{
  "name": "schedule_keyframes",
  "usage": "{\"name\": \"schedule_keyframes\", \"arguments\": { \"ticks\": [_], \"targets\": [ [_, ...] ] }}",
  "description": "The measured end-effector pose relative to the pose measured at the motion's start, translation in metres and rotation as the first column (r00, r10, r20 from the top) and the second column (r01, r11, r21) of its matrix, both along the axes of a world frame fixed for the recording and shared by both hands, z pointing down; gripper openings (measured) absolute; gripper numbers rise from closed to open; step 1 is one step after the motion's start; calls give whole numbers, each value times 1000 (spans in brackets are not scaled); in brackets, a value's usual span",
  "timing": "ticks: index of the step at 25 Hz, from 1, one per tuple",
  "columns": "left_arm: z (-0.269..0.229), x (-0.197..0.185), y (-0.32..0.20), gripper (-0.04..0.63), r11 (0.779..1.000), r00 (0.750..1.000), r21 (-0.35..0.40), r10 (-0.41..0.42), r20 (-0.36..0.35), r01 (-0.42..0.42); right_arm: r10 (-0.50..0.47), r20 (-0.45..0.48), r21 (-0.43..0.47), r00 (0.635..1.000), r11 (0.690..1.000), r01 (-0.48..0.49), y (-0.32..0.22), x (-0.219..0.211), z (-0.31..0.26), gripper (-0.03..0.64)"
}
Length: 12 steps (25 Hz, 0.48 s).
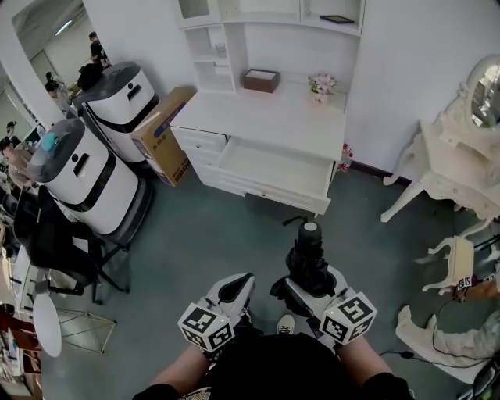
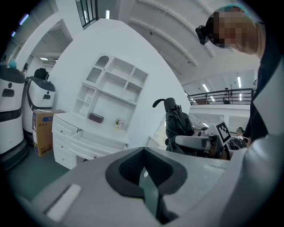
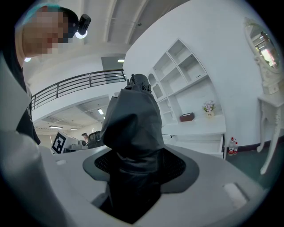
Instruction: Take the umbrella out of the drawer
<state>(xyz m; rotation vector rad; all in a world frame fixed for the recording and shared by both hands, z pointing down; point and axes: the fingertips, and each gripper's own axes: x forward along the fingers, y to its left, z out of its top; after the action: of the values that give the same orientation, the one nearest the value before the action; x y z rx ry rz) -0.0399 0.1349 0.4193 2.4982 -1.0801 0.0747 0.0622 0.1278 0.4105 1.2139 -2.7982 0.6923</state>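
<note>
Right gripper: fingers clamped on the folded umbrella, held upright, well clear of the open drawer. Left gripper: fingers together, empty. A firm, steady hold should prevent slipping.

White walls, grey-green floor. White desk top centre with shelf unit above; brown box and flowers on the desktop. Cardboard box just left of the desk, two white machines further left. White dressing table with oval mirror at right edge, stool below it. Ceiling strip lights on.
</note>
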Motion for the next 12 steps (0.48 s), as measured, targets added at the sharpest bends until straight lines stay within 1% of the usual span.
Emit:
{"name": "schedule_keyframes", "arguments": {
  "ticks": [12],
  "targets": [
    [-5, 7, 6, 0, 1000, 1000, 5, 16, 6, -16, -2, -3, 9, 1000, 1000, 2, 3, 4, -5, 301]
  ]
}}
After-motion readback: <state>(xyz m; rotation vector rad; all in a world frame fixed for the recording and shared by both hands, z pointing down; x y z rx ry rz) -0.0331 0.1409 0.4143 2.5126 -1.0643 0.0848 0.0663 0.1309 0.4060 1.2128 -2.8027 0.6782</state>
